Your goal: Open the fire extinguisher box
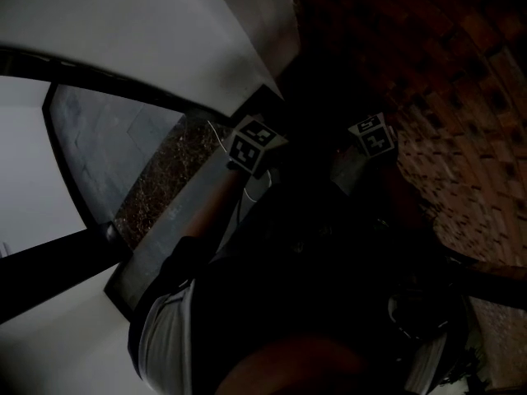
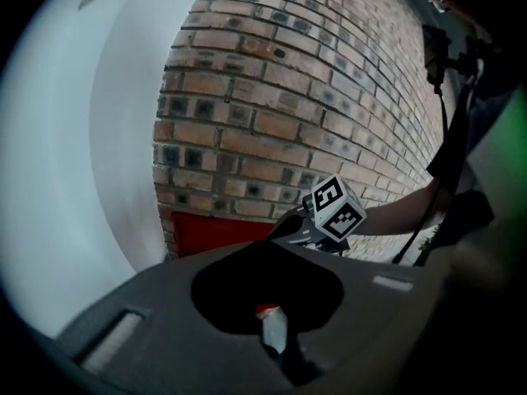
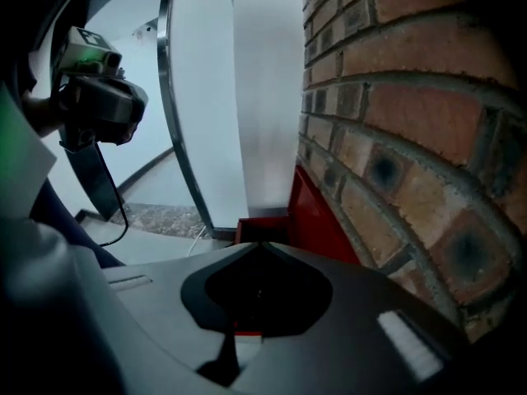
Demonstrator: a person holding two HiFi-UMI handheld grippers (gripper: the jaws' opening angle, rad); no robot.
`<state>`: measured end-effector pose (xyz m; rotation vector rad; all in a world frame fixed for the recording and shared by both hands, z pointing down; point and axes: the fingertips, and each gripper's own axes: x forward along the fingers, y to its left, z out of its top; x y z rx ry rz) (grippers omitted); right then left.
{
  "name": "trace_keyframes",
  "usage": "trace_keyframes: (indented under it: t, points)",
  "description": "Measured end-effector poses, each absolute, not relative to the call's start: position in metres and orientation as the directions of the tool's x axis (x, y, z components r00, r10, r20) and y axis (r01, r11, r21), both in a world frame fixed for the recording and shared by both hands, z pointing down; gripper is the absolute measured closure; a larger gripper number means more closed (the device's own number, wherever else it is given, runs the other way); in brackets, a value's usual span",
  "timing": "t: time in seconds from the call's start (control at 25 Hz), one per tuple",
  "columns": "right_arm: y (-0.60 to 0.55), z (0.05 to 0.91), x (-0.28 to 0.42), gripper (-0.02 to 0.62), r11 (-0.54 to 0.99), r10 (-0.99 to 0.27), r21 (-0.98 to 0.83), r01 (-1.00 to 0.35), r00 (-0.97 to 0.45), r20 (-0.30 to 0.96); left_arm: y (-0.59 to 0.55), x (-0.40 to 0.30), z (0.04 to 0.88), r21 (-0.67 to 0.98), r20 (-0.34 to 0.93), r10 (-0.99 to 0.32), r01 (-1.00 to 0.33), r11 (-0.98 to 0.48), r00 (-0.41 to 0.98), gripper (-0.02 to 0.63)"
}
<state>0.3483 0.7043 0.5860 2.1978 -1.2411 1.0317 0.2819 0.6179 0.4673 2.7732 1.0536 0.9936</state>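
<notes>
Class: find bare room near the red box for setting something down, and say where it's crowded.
Free: the speckled stone floor along the dark window frame, left of the white column. Crowded: the corner where the red box sits between that column and the brick wall.

We looked steeply down from the head; both gripper views faced the brick wall (image 2: 288, 97) close, sharing the red box (image 3: 317, 216).
</notes>
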Motion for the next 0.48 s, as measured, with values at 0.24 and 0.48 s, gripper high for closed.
trace_keyframes:
  t: [0.24, 0.48]
  points:
    - [0.679, 0.598, 0.315, 0.595, -0.371, -0.631, -0.168, -0.913, 0.115, 0.768, 0.614, 0.272, 0.468, 0.232, 0.569, 0.552, 0.525, -0.819, 0.609, 0.607]
    - [0.637, 0.618, 0.263, 0.595, -0.173, -0.657, -0.342, -0.924, -0.150, 0.738, 0.608, 0.246, 0.481, 0.267, 0.594, 0.514, 0.451, -0.851, 0.619, 0.607]
